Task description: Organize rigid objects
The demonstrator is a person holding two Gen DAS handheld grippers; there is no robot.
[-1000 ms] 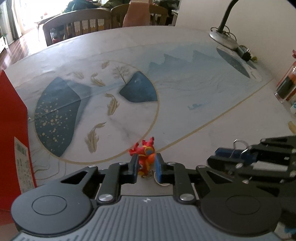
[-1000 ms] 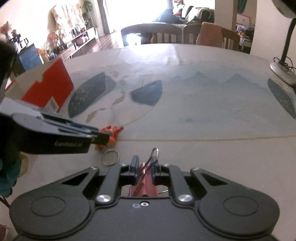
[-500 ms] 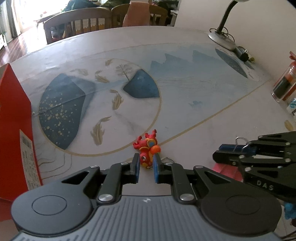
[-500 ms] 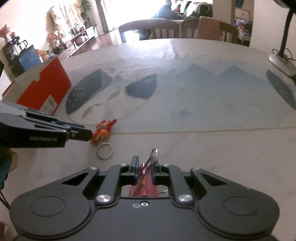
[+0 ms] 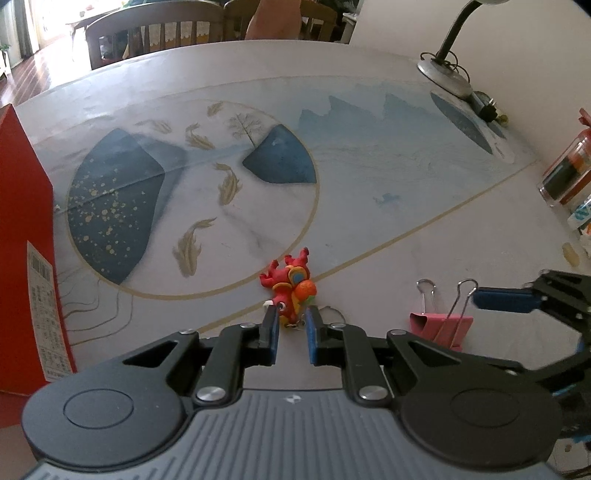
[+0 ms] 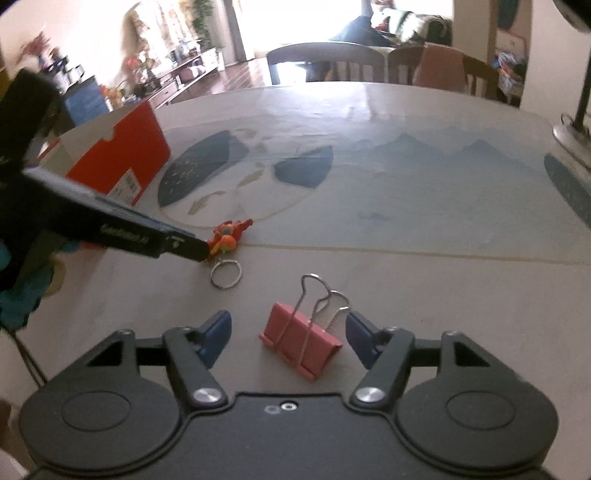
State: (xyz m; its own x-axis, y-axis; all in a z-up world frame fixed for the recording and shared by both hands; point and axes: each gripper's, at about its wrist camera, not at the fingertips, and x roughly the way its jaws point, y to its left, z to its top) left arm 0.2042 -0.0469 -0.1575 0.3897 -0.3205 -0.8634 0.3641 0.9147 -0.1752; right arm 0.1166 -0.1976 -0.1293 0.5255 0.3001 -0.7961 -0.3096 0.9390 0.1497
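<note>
In the left wrist view the left gripper (image 5: pixel 290 317) pinches the red toy (image 5: pixel 290 286) at its tips, on the table (image 5: pixel 369 192). In the right wrist view the right gripper (image 6: pixel 288 334) has just been opening; the pink clip (image 6: pixel 301 338) lies between its spread fingers, untouched.

A round table (image 5: pixel 369 122) wears a pale cloth painted with blue hills and golden fish. At its far edge stand wooden chairs (image 5: pixel 155 26); a gooseneck desk lamp (image 5: pixel 445 70) (shade cropped) sits rightward.
</note>
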